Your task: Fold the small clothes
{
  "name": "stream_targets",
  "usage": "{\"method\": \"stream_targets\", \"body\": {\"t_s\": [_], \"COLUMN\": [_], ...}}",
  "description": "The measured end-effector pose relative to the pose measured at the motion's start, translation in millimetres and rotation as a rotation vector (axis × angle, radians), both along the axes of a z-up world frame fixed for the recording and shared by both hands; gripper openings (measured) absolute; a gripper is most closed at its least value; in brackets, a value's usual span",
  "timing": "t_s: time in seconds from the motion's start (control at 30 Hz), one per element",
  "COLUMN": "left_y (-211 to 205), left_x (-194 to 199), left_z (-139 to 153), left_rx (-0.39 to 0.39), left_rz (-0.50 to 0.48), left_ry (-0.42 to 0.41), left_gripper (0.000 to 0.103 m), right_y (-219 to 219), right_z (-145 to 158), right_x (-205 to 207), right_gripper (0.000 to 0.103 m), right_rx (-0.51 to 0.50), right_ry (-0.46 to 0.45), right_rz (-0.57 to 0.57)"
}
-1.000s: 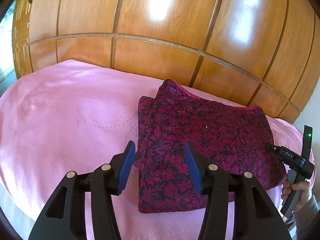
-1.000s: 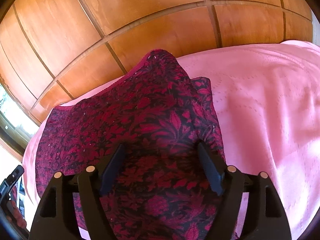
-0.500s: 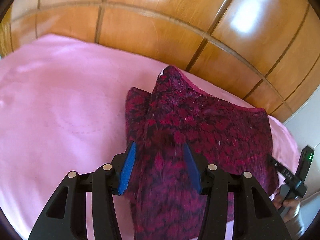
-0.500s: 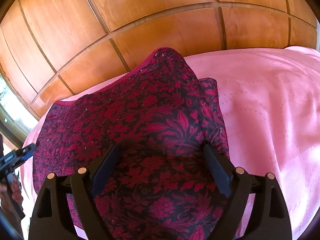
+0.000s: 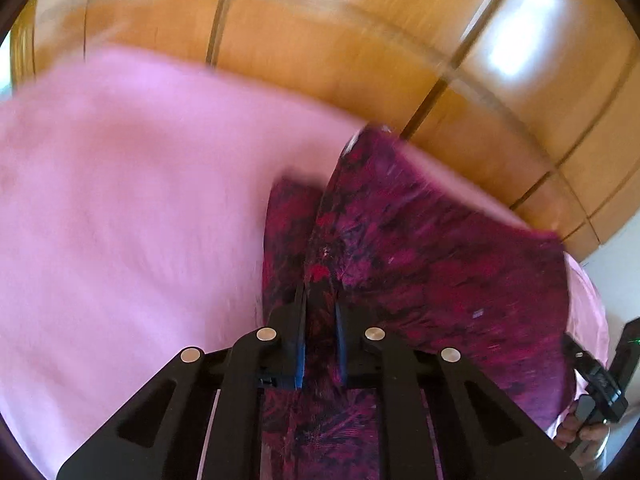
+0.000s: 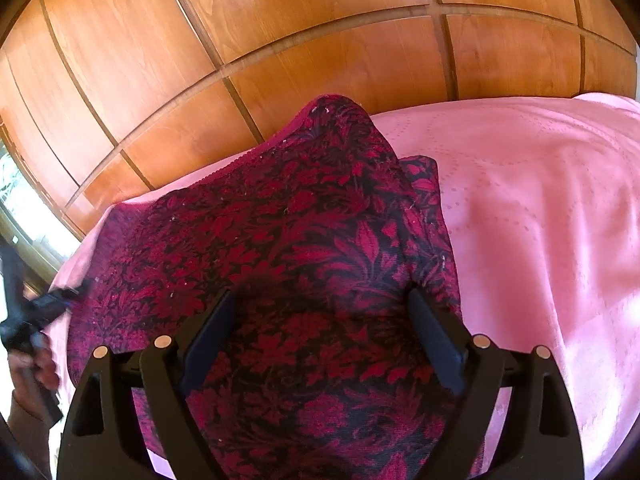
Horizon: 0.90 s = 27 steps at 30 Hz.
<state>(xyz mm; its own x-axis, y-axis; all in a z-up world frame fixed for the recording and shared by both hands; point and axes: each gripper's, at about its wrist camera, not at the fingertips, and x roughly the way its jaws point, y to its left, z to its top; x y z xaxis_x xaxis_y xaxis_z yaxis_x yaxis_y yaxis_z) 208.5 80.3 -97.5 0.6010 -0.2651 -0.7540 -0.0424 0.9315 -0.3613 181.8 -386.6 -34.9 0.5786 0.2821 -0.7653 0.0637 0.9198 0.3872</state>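
**Q:** Starting at the left: what was the status of the left gripper [image 5: 320, 312], and where did the garment lie relative to it?

**A:** Its jaws stood nearly together, clamped on a raised ridge of the maroon floral garment [image 6: 304, 248] at that garment's left edge. The rest of the cloth extended ahead and to the right of the grip, spread on the pink bedspread [image 5: 120, 208] close to the edge that met the wooden panelled wall [image 6: 280, 40]. The left wrist view was motion-blurred, so the depth of the bite could not be determined.

**Q:** And the right gripper [image 6: 320, 320]?

**A:** Its jaws were spread wide and held nothing. It stood over the cloth near the same edge; contact between its fingers and the fabric could not be confirmed.

**Q:** Which relation governed the coming move?

**A:** The garment's long axis ran across the bedspread, from the pinched edge toward the far side, where the person's other hand and gripper handle showed at the border of each view. Judged from that layout, the left gripper held the only secured point, so any fold would likely carry that edge rightward along the long axis.
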Motion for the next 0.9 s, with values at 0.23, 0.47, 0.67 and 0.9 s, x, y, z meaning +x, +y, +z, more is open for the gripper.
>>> {"method": "stream_targets", "body": {"t_s": [0.23,0.47,0.67,0.9], "left_y": [-9.7,-31.0,-79.6,-84.1], "left_x": [-28.8,-78.5,-90.4,-80.3], "left_z": [39.0,64.5,42.9,20.7], "left_rx": [0.096,0.104,0.141,0.134], "left_rz": [0.063,-0.015,-0.165,-0.175], "left_ry": [-0.109,-0.222,-0.165,-0.079], "left_gripper": [0.026,0.026,0.026,0.026], "right_y": [-7.3,-58.2,-75.7,-80.0], "right_z": [7.4,16.8,-26.8,-26.1], "right_x": [2.3,8.3,17.2,8.9], "right_gripper": [0.088,0.086,0.08,0.072], "right_rx": [0.047,0.211,0.372,0.417], "right_ry": [0.007,-0.011,0.088,0.106], "right_rz": [0.032,-0.049,-0.081,-0.003]}}
